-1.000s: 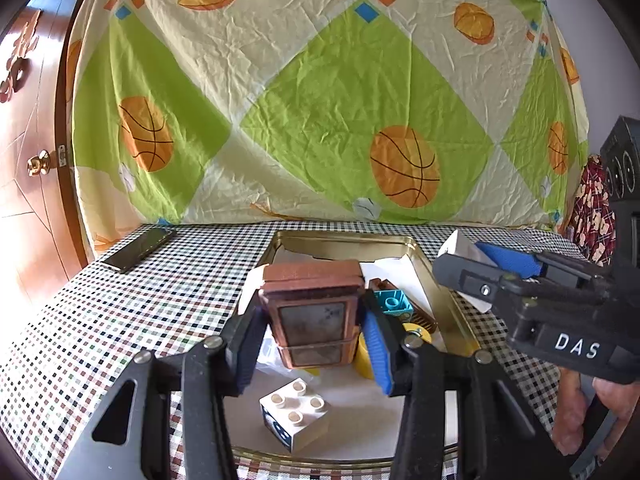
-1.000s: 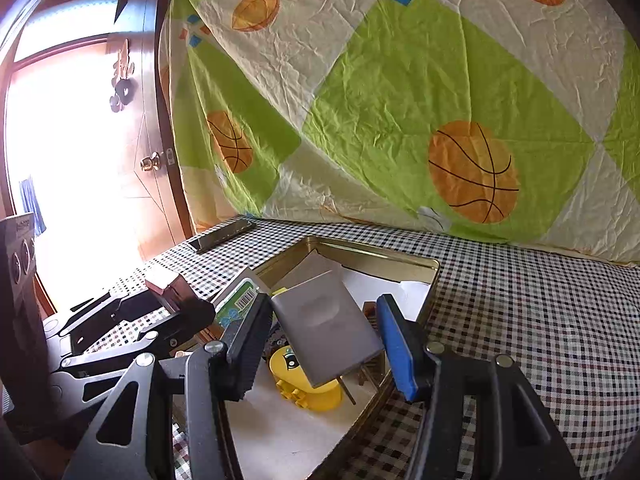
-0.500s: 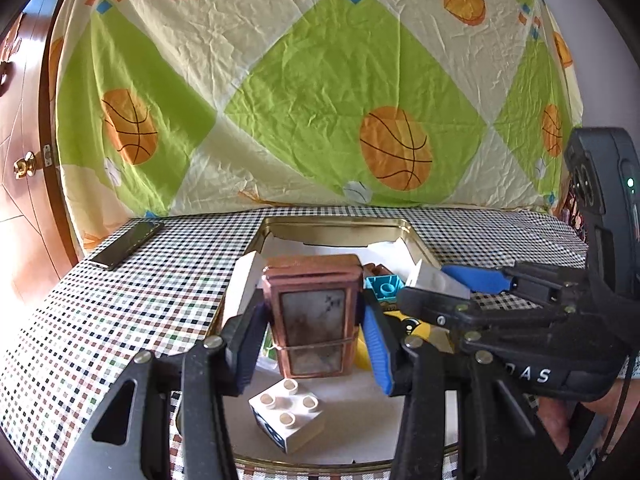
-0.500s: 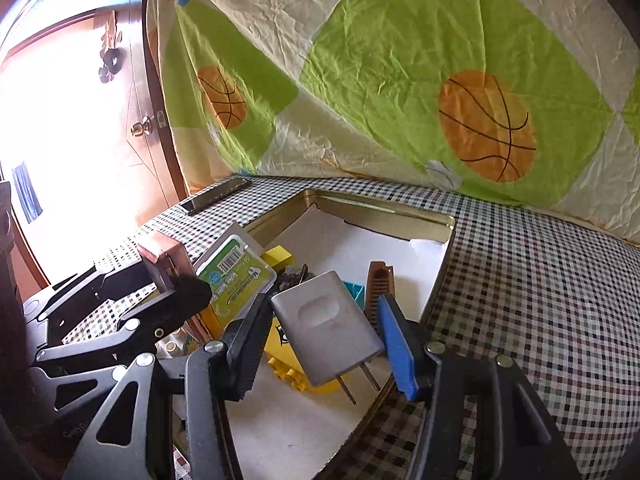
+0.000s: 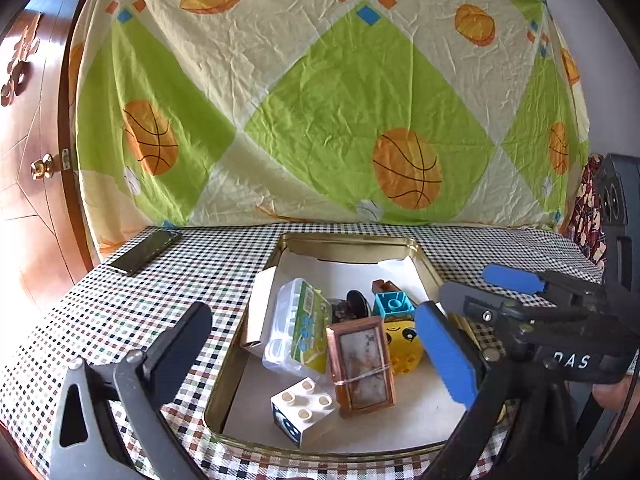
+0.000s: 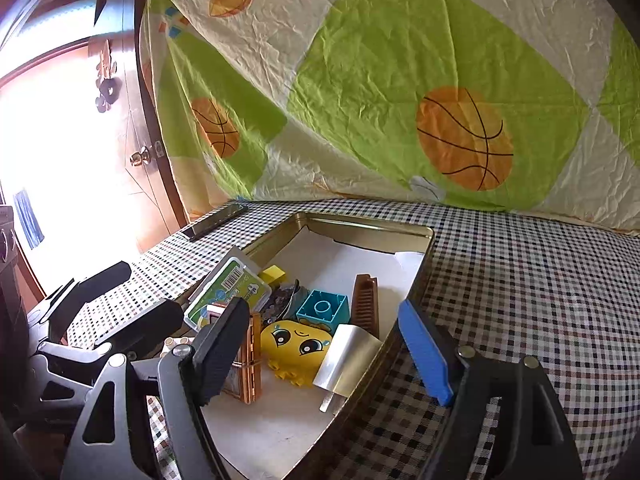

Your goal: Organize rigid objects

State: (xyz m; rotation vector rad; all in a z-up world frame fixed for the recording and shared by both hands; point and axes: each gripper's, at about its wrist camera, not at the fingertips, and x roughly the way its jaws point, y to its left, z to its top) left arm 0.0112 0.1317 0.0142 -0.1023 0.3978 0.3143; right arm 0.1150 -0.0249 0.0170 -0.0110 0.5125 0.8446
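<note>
Risk on withdrawal: both jaws have just opened, empty; framed box (image 5: 362,362) and white charger (image 6: 346,360) now lie inside the tin (image 5: 348,240). Catch either while withdrawing and you topple it.

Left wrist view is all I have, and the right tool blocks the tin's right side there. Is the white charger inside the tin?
Observer: Yes. In the right wrist view the white charger lies inside the tin, leaning on its right wall with its prongs pointing down at the paper lining.
Operator: Is the right tool off it?
Observer: The right tool has just been opening its jaws. They now stand open, and the charger sits loose between them with neither pad pressing on it.
</note>
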